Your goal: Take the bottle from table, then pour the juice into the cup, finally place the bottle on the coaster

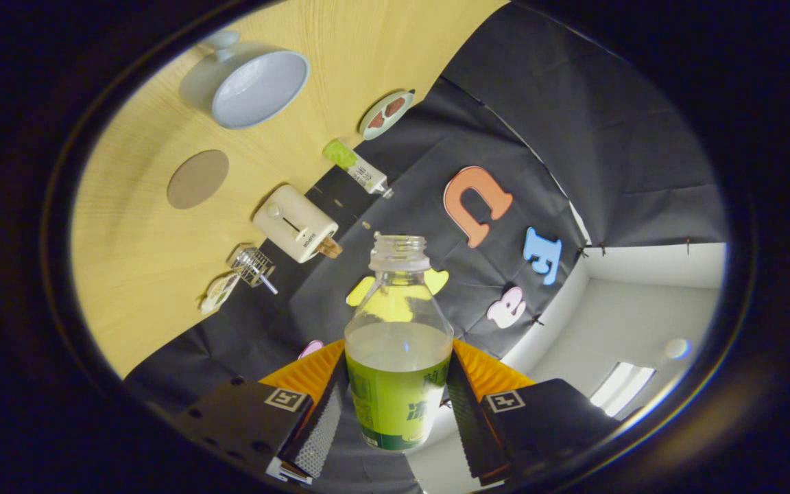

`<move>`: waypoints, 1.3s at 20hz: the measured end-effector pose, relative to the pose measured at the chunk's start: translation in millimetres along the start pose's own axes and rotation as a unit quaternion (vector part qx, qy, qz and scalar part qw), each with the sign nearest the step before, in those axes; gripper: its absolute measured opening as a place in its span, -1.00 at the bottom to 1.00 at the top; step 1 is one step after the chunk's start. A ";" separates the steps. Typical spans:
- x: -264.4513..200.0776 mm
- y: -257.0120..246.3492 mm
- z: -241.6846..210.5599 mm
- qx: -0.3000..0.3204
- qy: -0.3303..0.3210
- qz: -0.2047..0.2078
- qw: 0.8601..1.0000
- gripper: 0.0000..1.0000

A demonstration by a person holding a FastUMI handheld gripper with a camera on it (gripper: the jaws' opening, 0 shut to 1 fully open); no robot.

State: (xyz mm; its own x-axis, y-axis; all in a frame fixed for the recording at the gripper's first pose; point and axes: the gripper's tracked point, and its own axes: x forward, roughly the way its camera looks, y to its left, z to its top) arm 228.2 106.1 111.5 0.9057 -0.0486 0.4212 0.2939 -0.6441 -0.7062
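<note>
Fingers (395,412) clamp bottle (398,343) at labelled lower body. Uncapped, part full: looks light, thin-walled, squashy. Cup (258,86) far off.

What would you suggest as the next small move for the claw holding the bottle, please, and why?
Probably carry the bottle toward the cup before tipping further. The claw grips it on both sides, its mouth uncapped, juice still inside, and the cup lies well beyond, past the coaster.
</note>
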 end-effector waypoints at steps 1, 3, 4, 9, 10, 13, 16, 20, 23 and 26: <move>0.6 -3.1 -0.5 -0.003 0.001 -0.006 1.000 0.60; 0.2 -7.5 -2.6 -0.012 0.001 -0.011 1.000 0.60; 0.9 -9.6 -1.9 -0.013 -0.001 -0.014 1.000 0.60; -0.7 -20.0 -3.0 -0.016 -0.006 -0.028 0.999 0.59; -0.6 -23.6 -5.0 -0.013 -0.006 -0.031 0.999 0.59; -0.2 -28.4 -8.1 -0.005 -0.004 -0.037 0.999 0.59; 3.2 -31.0 -15.1 0.045 0.005 -0.030 0.999 0.59; 7.9 -24.2 -29.6 0.190 0.040 0.011 0.981 0.60; 6.5 -16.2 -34.5 0.298 0.058 0.050 0.951 0.60; 5.9 -20.0 -33.0 0.425 0.064 0.069 0.900 0.60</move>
State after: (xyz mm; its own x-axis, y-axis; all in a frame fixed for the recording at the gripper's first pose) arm 217.6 93.5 146.9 0.9248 -0.2055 0.3203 0.3586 0.1890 -0.9142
